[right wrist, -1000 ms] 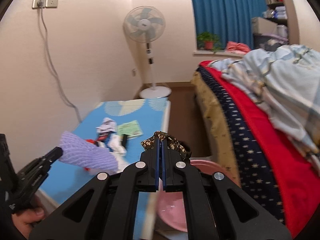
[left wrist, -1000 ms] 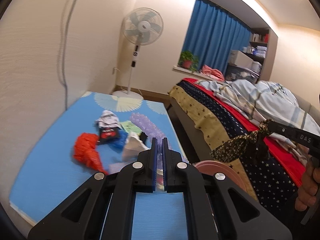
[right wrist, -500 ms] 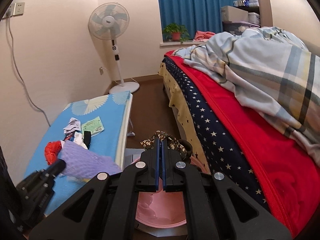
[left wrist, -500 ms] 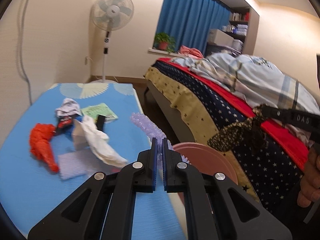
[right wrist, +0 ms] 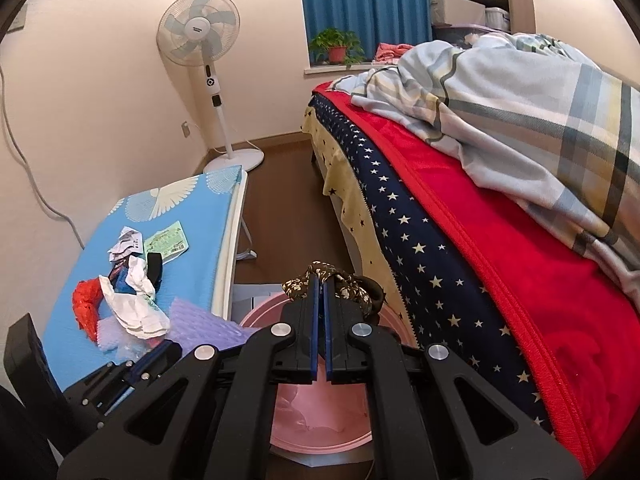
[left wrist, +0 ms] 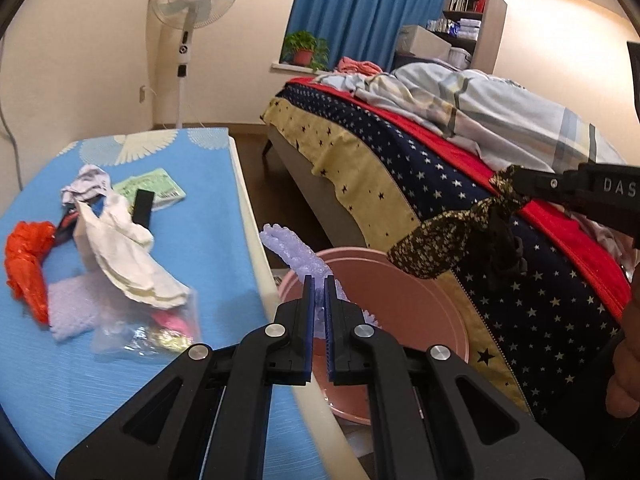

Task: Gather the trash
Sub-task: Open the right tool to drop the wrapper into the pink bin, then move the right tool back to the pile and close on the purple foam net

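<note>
A bedroom with a standing white fan (right wrist: 199, 32) and a star-patterned bed (right wrist: 432, 248); beside the bed a blue-covered worktop (left wrist: 200, 216) carries crumpled white paper (left wrist: 128, 264), an orange plastic wrapper (left wrist: 26, 260) and a green packet (left wrist: 154, 188). The left gripper (left wrist: 318, 300) has its jaws pinching a lilac foam net sleeve (left wrist: 294, 254) above the round pink plastic basin (left wrist: 420, 304) on the floor. The right gripper (right wrist: 319, 304) has its jaws pressed on a dark gold-speckled fabric scrap (right wrist: 338, 280) over the same basin

The foam netting (left wrist: 296, 256) is lilac, the scrunchie (left wrist: 452, 236) black with gold speckles, the basin (left wrist: 404, 280) pink. The tabletop (left wrist: 208, 220) is sky blue with white fans. A crumpled bag (left wrist: 24, 256) is orange-red.
</note>
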A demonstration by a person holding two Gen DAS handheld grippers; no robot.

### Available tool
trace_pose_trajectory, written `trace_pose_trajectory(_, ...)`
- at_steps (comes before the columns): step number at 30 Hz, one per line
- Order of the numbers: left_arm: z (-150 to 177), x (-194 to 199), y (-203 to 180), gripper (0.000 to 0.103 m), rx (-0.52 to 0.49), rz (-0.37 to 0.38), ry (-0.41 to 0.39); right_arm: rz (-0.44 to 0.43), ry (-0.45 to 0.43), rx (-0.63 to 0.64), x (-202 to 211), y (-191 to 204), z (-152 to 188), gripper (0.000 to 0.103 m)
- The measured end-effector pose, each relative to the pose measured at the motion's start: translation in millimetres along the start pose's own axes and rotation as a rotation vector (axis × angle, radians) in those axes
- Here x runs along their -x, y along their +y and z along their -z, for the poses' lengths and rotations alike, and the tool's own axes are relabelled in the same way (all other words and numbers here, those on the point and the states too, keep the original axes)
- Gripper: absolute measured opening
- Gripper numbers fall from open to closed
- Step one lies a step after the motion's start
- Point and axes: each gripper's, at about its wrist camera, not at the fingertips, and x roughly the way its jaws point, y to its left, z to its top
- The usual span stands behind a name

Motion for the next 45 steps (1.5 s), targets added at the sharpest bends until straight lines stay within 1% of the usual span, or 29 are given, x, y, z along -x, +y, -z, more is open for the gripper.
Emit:
trace_pose_trajectory(6,4.3,-12.1,-2.8,0.004,0.002,0.01,0.029,0.011,0.005,-0.009,-3.1,-2.0,-0.3,0.002)
trace_pose_trajectory(12,4.1,-17.8,-8.4,0.005,-0.008,0.023,0.038,0.024,0.006,-0.016,-4.3,-4.6,-0.1,0.003)
trace_pose_trajectory(13,3.8,-18.7,-8.6,0.005,-0.006,0.029,0.04,0.03,0.006,-0.022,-4.3,-5.7,-0.1,0.006)
trace_pose_trajectory(14,3.7,-19.3,-8.5,0.005,-0.004,0.034,0.041,0.039,0.007,-0.028,-4.4,-7.0,-0.1,0.006)
trace_pose_trajectory(15,3.2,-19.5,-7.9,0.008,-0.001,0.036,0.041,0.047,0.011,-0.034,-4.8,-8.4,0.2,0.008)
trace_pose_trajectory(17,2.7,-19.2,-6.2,0.018,0.005,0.036,0.041,0.054,0.008,-0.054,-4.0,-12.4,0.1,0.019)
trace_pose_trajectory(18,2.3,-18.1,-4.9,0.028,0.011,0.034,0.038,0.059,0.004,-0.058,-3.1,-13.3,0.3,0.031)
trace_pose_trajectory(19,1.9,-17.3,-4.2,0.033,0.015,0.033,0.036,0.069,-0.004,-0.062,-1.6,-14.2,0.0,0.041)
trace_pose_trajectory(21,1.4,-15.0,-1.5,0.034,0.022,0.031,0.034,0.076,-0.011,-0.073,0.3,-16.2,-0.1,0.046)
trace_pose_trajectory(26,-0.4,-8.2,4.5,0.035,0.041,0.025,0.026,0.069,-0.013,-0.091,1.0,-19.1,-0.1,0.046)
trace_pose_trajectory(29,-1.7,-1.5,9.0,0.041,0.043,0.015,0.011,0.064,-0.029,-0.085,3.7,-15.5,0.1,0.046)
trace_pose_trajectory(33,-4.3,10.7,18.1,0.048,0.053,-0.006,-0.021,0.051,-0.081,-0.064,12.5,-7.2,0.9,0.046)
trace_pose_trajectory(35,-5.1,17.4,22.4,0.049,0.061,-0.019,-0.043,0.059,-0.115,-0.046,16.7,-1.7,1.5,0.046)
trace_pose_trajectory(37,-6.5,25.3,27.8,0.049,0.07,-0.034,-0.068,0.046,-0.151,-0.038,20.7,3.2,2.1,0.046)
trace_pose_trajectory(41,-8.9,43.9,40.1,0.049,0.08,-0.086,-0.129,0.031,-0.202,-0.012,27.5,17.3,4.1,0.046)
trace_pose_trajectory(45,-11.7,65.3,58.6,0.049,0.098,-0.179,-0.187,-0.035,-0.19,-0.014,25.2,32.9,6.8,0.046)
